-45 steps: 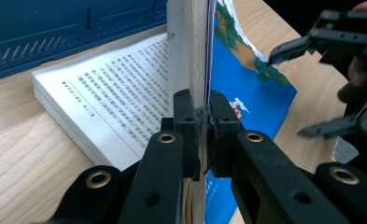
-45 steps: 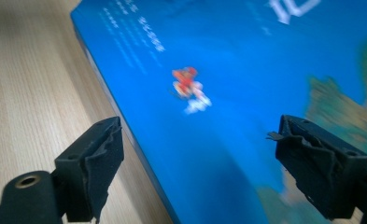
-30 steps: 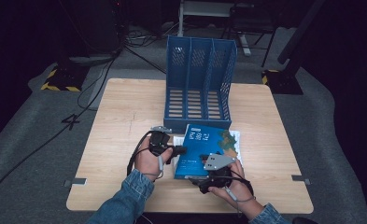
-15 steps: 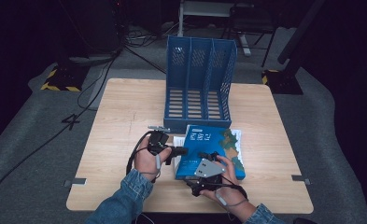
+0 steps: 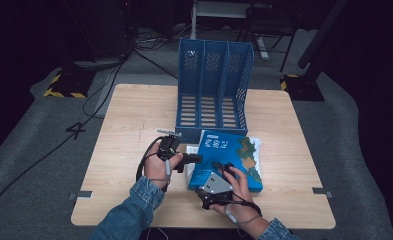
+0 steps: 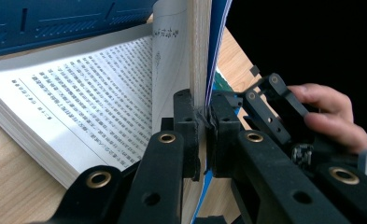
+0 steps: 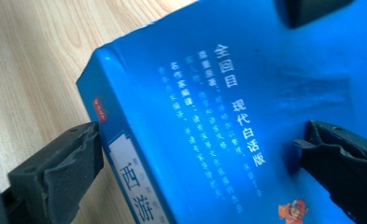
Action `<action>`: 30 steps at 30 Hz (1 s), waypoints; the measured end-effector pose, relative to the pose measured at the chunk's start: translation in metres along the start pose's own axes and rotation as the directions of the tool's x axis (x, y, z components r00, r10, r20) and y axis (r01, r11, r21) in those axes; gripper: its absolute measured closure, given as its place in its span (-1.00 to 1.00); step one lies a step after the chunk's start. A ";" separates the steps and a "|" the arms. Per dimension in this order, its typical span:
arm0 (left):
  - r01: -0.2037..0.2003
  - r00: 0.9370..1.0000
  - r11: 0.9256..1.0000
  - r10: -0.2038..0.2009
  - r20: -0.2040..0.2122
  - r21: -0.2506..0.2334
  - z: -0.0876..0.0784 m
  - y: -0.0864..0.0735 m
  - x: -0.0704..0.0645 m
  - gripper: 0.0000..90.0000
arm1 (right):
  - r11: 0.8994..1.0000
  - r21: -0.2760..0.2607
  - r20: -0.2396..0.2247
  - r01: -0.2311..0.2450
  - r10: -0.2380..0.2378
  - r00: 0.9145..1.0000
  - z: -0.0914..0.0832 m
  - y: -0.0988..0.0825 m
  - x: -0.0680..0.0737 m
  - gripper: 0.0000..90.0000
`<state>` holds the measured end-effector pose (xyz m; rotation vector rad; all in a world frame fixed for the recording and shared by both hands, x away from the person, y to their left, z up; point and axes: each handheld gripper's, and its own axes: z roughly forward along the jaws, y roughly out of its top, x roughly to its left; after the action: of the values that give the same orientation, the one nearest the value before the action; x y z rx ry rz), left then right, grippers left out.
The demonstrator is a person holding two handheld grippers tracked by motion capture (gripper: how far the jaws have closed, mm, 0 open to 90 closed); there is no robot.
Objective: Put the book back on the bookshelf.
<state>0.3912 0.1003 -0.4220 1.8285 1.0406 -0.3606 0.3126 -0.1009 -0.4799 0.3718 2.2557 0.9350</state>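
A thick blue book [image 5: 227, 160] lies on the tabletop [image 5: 129, 115] just in front of a blue file rack [image 5: 215, 87], and the person works it from both sides. The left tongs [image 6: 203, 123] are closed on the front cover and a sheaf of the first pages, lifted upright off the block; in the left gripper view the printed pages [image 6: 74, 98] fan away below. From above, the left tongs [image 5: 191, 159] sit at the book's left edge.

The right tongs [image 7: 195, 149] stand wide open, one jaw beside the spine on the wood, the other resting on the cover; they straddle the corner and grip nothing. In the high view the right tongs [image 5: 219, 167] lie on the book's near part.

I judge the book heavy for its size, stiff along the spine but floppy at the cover, which looks glossy and likely to slip. A thin pinch of pages could tear or sag under the weight. The safer hold seems to be across the full thickness near the spine.
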 end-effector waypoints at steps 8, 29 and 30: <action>0.010 1.000 1.000 -0.010 -0.025 -0.001 0.002 -0.002 0.004 0.87 | 0.993 0.027 0.069 0.115 -0.117 0.991 0.009 -0.001 0.015 -1.00; 0.089 0.991 0.993 -0.081 -0.105 0.080 0.001 -0.031 0.023 0.86 | 0.997 0.005 -0.044 0.083 -0.082 0.996 0.029 -0.009 0.003 -1.00; 0.090 0.991 0.993 -0.081 -0.104 0.080 0.001 -0.030 0.022 0.87 | 0.996 -0.006 -0.035 0.090 -0.090 0.995 0.029 -0.010 0.003 -1.00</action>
<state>0.3807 0.1156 -0.4545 1.8980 1.1923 -0.3718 0.3296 -0.0908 -0.5036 0.2514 2.2822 0.9062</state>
